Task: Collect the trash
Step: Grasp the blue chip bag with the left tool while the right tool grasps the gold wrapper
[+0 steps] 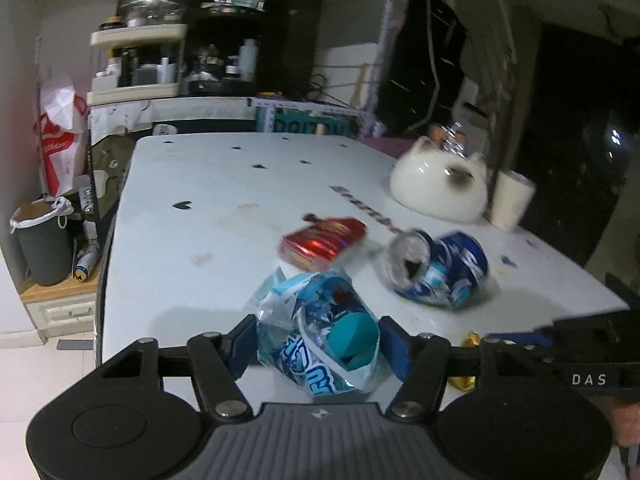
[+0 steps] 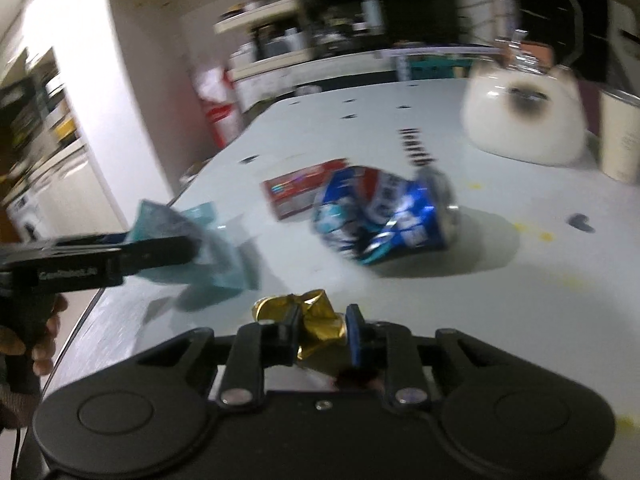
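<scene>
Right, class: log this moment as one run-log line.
left tongs: shut on blue wrapper | right tongs: shut on gold foil | table: can, red box

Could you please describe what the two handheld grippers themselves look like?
Both are matte black. The left gripper has a grey ribbed centre plate, two round side discs, silver pivot bolts and dark blue fingers. The right gripper matches, though one pad looks black. Its side shows white "DAS" lettering. No sleeves or cables are clearly visible.
</scene>
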### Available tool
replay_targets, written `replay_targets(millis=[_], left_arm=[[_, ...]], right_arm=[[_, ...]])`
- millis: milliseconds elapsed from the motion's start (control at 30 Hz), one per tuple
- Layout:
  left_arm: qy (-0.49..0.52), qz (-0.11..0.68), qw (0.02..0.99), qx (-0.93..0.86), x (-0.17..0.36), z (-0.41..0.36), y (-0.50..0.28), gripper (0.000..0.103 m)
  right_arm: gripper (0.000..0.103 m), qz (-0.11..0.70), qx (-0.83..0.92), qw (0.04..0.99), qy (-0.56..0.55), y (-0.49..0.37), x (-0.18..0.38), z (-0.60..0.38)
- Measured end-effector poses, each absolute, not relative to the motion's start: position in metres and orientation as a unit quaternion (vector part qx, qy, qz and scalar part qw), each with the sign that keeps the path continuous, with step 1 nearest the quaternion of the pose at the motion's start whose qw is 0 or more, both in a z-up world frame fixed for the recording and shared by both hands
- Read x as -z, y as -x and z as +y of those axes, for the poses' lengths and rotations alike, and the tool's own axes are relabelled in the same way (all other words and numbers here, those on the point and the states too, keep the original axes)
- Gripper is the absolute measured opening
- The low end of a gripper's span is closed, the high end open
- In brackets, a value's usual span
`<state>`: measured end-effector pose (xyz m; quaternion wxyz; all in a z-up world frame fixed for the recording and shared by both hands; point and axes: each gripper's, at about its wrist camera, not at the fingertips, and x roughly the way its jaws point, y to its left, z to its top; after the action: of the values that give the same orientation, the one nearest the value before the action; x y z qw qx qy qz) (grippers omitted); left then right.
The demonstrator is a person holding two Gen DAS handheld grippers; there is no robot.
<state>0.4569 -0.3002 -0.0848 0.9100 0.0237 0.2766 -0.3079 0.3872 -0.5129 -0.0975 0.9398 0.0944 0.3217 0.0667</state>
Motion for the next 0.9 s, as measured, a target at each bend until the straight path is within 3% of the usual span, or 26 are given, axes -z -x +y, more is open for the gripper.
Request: replay_targets(millis=[67, 133, 200, 367, 533, 900], left_arm=[[-0.034, 0.277, 0.907, 0.316, 0.086, -0.303, -0.448, 0.064], [-0.049, 0.274, 0.904, 0.324, 0.086, -0.302, -0.437, 0.064], [-0.071, 0.262, 0.907, 0.323, 0.086, -0.301, -0.426, 0.064], [-0.106, 0.242, 0.912, 0.313, 0.081, -0.288, -0.400, 0.065], [-0.101, 0.254, 0.904, 0.327, 0.083, -0.276, -0.381, 0.065], [-0.064, 0.264, 0.904, 0.329, 0.087, -0.292, -0.361, 0.065]], right_arm=[[0.028, 0.325, -0.097, 0.937, -0.082, -0.383, 0.097, -0.508], [0.040, 0.326, -0.119, 0.935, -0.073, -0.380, 0.097, -0.504], [0.045, 0.325, -0.117, 0.936, -0.070, -0.379, 0.096, -0.503], [0.044, 0.327, -0.092, 0.937, -0.082, -0.380, 0.097, -0.510], [0.035, 0.327, -0.097, 0.936, -0.082, -0.382, 0.098, -0.509], [0.034, 0.319, -0.107, 0.936, -0.103, -0.359, 0.101, -0.502]])
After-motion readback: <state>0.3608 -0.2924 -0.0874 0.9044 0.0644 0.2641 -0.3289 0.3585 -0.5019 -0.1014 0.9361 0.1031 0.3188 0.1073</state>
